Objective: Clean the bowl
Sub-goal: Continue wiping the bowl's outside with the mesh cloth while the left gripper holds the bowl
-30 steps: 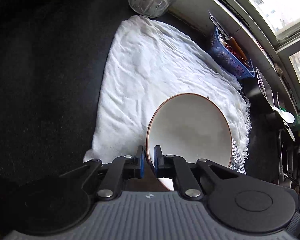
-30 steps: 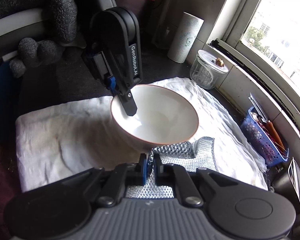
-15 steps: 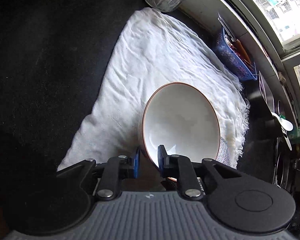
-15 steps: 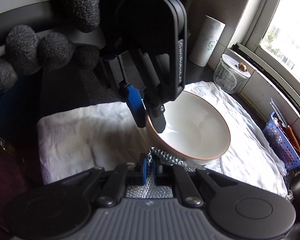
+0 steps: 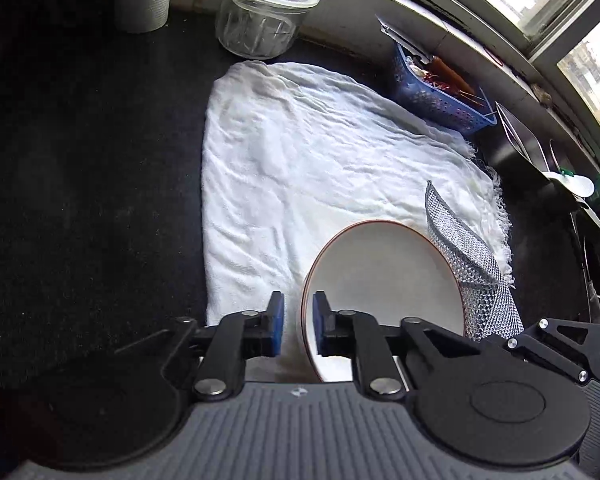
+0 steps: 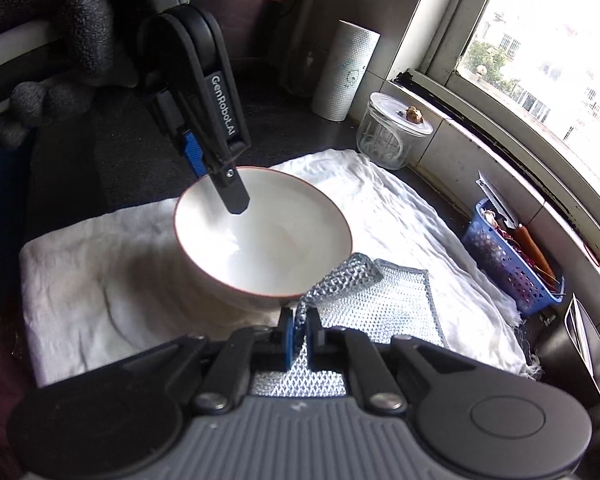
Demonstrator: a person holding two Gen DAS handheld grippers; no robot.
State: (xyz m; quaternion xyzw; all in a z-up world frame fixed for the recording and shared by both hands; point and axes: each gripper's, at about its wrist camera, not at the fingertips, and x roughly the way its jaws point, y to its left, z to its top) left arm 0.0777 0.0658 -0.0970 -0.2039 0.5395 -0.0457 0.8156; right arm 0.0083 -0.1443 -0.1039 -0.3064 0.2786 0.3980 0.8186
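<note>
Gripping the bowl (image 5: 380,280) rim, the left claw (image 5: 298,326) is closing after loosening a moment ago. The bowl is sitting on the towel (image 5: 300,152), while the right claw (image 6: 298,338) is pinching the mesh cloth (image 6: 364,300), now raised beside it.

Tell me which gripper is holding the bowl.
The left gripper: it straddles the white bowl's rim, one finger inside. The right gripper pinches the metal mesh scrubber instead.

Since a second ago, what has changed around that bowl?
The silver mesh scrubber, pinched in the right gripper, has come up beside the bowl's rim. The left gripper loosened briefly, then clamped the rim again. The white towel has not moved.
</note>
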